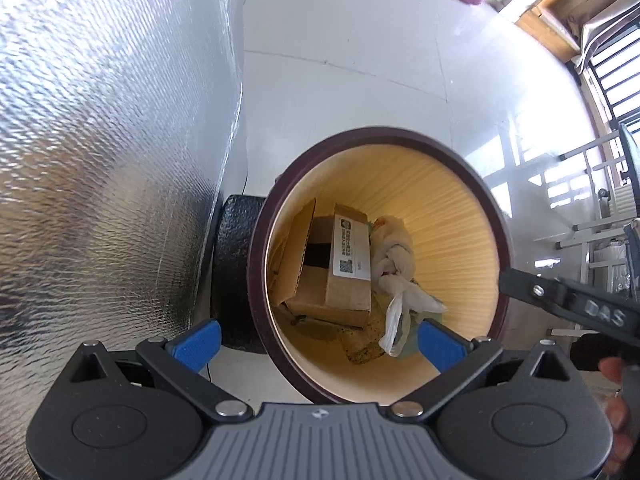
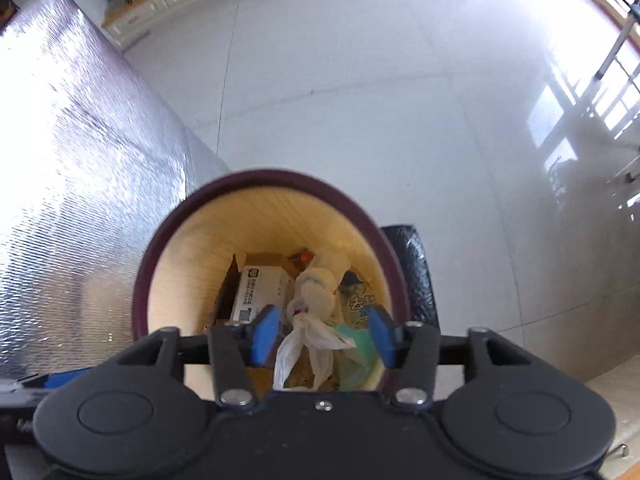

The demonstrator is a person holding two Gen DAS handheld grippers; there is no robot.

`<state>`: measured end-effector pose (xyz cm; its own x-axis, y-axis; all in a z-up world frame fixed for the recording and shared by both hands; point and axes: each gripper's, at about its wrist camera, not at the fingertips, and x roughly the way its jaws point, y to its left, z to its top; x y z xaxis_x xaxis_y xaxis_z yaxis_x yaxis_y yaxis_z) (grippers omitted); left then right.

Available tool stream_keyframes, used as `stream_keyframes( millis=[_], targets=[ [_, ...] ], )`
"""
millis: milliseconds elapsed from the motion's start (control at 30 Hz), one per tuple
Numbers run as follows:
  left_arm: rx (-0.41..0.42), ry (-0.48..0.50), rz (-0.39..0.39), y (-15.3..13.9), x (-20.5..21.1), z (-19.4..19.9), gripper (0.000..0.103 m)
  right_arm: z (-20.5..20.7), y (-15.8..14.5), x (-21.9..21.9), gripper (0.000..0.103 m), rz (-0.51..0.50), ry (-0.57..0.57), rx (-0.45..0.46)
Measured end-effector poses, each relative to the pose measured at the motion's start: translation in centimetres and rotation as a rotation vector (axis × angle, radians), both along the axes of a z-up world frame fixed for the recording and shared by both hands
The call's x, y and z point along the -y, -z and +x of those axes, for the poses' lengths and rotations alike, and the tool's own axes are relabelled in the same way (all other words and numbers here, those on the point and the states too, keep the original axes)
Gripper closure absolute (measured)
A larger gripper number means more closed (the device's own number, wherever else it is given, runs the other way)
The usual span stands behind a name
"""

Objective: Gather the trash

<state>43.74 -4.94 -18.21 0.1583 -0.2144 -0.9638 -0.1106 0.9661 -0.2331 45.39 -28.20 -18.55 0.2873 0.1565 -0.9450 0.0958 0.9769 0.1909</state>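
Left wrist view looks down into a round trash bin with a dark purple rim and a yellow ribbed inside wall. On its bottom lie a cardboard box with a white label, toward the left wall, and just beside it a knotted white plastic bag. The left gripper stands wide over the near rim with nothing between its blue pads. In the right wrist view, the right gripper hangs above the bin mouth, its jaws apart and not pressing anything; the white bag is seen below them. The bin stands on a white tiled floor, beside a silver foil sheet.
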Motion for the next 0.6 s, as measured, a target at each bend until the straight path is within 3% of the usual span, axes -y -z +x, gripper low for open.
stream_keyframes(
  millis=[267, 400, 600],
  targets=[
    [0.138, 0.021, 0.063, -3.5, -0.1, -2.3, 0.000, -3.6, -4.2, 0.5, 0.021, -0.025, -0.011, 0.121],
    [0.199, -0.001, 0.052, -5.3, -0.6, -4.0, 0.000, -5.8, -5.8, 0.2, 0.006, -0.029, -0.007, 0.193],
    [0.327, -0.001, 0.083, -8.7, -1.2, -6.5, 0.000, -9.2, -8.8, 0.2, 0.000, -0.050, 0.004, 0.294]
  ],
)
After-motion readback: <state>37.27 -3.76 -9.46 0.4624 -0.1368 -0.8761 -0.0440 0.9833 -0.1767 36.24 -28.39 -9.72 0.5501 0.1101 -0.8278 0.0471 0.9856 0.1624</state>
